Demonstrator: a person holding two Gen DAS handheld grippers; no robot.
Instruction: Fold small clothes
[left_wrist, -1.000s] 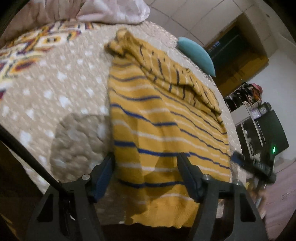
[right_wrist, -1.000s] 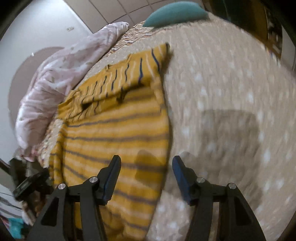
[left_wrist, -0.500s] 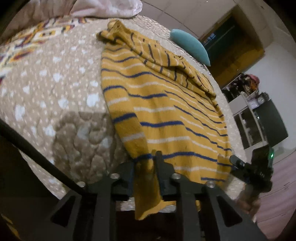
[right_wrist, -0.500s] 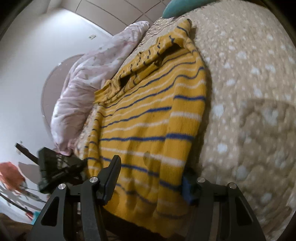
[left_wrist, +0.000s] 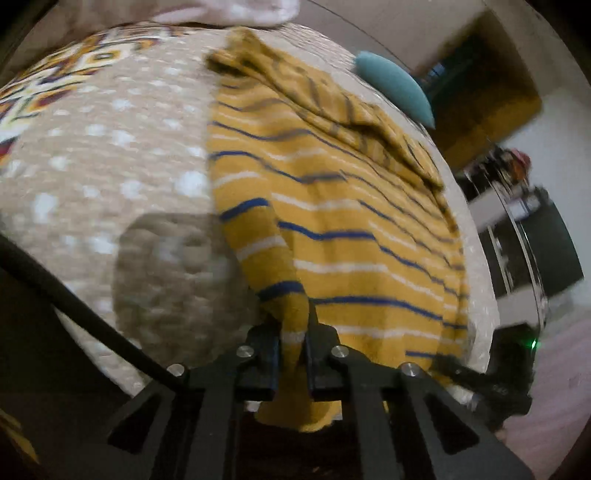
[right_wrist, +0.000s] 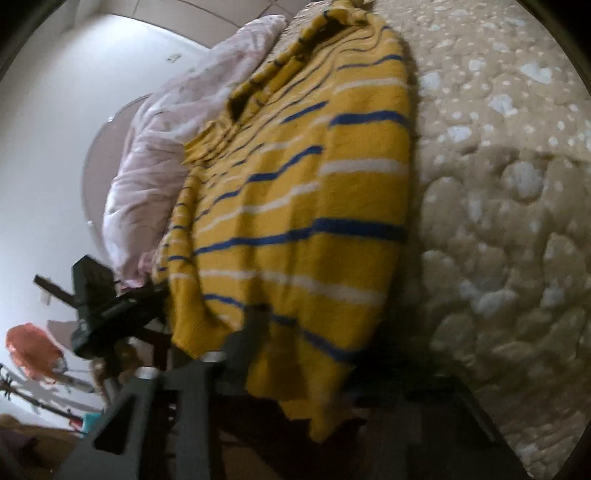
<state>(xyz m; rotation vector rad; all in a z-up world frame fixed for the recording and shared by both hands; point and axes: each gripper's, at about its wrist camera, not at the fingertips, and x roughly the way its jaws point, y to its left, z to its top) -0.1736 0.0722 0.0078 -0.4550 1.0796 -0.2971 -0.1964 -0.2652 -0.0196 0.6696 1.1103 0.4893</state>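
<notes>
A yellow knit sweater (left_wrist: 351, 229) with blue and white stripes lies flat on a beige quilted bed (left_wrist: 110, 166); its sleeves are folded across the far end. My left gripper (left_wrist: 291, 343) is shut on the sweater's near left hem corner and lifts it into a ridge. In the right wrist view the sweater (right_wrist: 303, 206) fills the middle. My right gripper (right_wrist: 299, 354) has its jaws at the near right hem corner with cloth between them; blur and dark hide whether they are closed. The other gripper shows at the left (right_wrist: 110, 310).
A pink blanket (right_wrist: 159, 147) lies bunched at the far end of the bed. A teal pillow (left_wrist: 395, 88) sits beyond the sweater. The bed's edge runs just under both grippers, with dark floor and furniture (left_wrist: 535, 236) beyond it.
The left jaws have closed from wide open onto the hem corner and raised it. The right gripper has moved in to the hem's other corner, with cloth now between its fingers.
</notes>
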